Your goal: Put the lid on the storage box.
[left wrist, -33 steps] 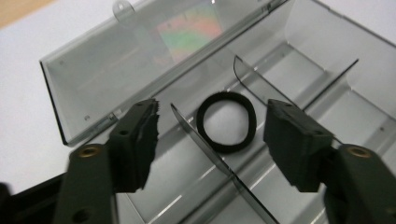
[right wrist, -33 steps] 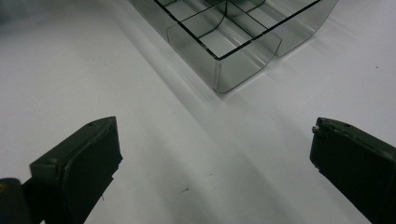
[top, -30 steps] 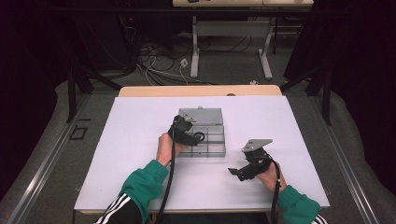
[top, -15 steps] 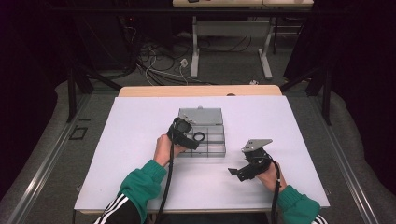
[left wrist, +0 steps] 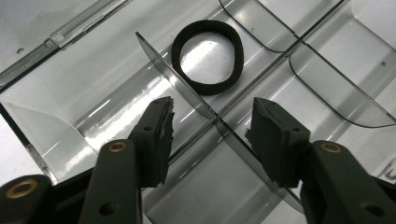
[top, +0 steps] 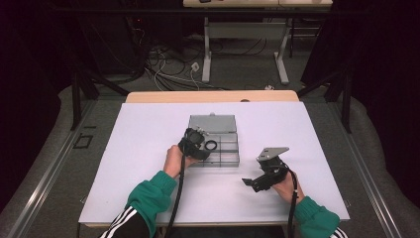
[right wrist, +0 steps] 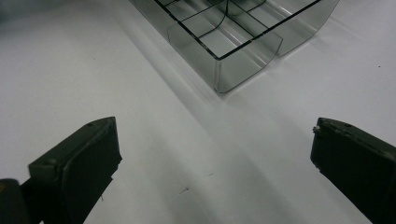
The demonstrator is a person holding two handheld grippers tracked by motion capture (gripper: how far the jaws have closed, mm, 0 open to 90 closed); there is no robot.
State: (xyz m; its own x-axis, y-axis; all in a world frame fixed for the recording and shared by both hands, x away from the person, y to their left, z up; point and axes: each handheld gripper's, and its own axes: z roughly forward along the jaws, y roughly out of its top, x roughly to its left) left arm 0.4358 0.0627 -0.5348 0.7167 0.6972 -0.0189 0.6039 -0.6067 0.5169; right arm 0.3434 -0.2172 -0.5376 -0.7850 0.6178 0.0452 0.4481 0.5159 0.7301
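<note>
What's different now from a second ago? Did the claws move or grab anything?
The left claw has just been closing its jaws partway over the clear box; nothing is held between them, only a divider below. The black ring now lies free in a compartment past the jaws. Both hands stayed put, the right claw hovers open over the white table, and the box hasn't shifted.

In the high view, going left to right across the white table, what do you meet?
Left hand → left gripper → black ring lying in the clear compartment box → right gripper → right hand.
</note>
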